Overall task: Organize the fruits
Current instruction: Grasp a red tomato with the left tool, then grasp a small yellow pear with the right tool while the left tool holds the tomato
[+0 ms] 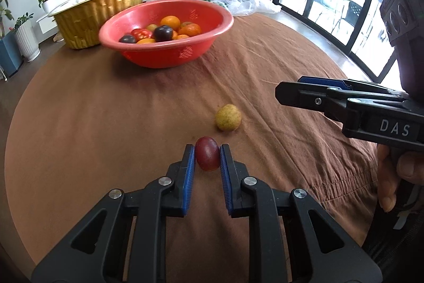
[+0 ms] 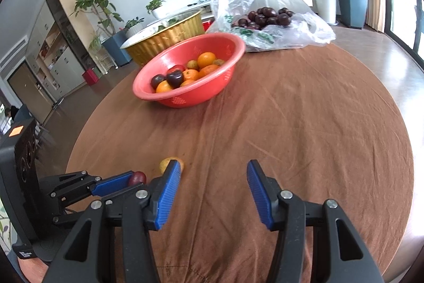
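A small red fruit (image 1: 207, 157) is pinched between the blue pads of the left gripper (image 1: 207, 159), low in the centre of the left wrist view, just above the brown cloth (image 1: 106, 110) of the bench. A yellow-green fruit (image 1: 228, 117) lies just beyond it on the cloth. The right gripper (image 2: 213, 188) is held spread, with nothing between its fingers. Further back, toward the upper centre, a red bowl (image 1: 169, 55) of mixed fruit is seen.
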Demonstrator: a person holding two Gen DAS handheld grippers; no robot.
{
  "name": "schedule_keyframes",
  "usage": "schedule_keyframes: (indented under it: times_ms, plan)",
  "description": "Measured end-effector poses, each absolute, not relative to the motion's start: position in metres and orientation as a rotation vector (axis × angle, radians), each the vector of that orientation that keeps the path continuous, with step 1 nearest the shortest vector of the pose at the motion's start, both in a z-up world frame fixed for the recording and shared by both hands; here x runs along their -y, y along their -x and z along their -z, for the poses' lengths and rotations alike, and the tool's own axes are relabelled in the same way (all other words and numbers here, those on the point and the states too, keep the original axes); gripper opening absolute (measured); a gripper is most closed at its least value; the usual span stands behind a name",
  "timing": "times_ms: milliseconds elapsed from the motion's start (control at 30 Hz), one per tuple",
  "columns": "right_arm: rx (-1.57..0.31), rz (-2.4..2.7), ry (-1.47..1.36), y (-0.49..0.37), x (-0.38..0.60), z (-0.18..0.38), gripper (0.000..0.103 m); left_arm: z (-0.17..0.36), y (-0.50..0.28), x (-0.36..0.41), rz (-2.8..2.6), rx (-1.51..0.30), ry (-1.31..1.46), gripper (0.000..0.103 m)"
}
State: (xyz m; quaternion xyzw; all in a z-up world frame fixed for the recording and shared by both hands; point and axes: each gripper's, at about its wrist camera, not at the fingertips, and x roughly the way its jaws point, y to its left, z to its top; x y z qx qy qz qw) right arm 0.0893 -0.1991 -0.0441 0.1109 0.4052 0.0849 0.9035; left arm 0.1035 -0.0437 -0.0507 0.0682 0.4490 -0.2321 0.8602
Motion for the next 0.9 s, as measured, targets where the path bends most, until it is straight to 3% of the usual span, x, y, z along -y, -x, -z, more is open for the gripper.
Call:
schedule_keyframes:
  times_ms: [367,900]
  plan:
    - [-0.890,-0.239,-0.056,-0.108,0.145,0.048,0.052,0.046,-0.097,-0.004,0.438,-0.928,-0.045,0.017]
    - [-0.944,-0.220,0.027,-0.119,0.128,0.071,0.034,0.054,-0.101,-0.012,0.431,-0.937,-0.009,0.017]
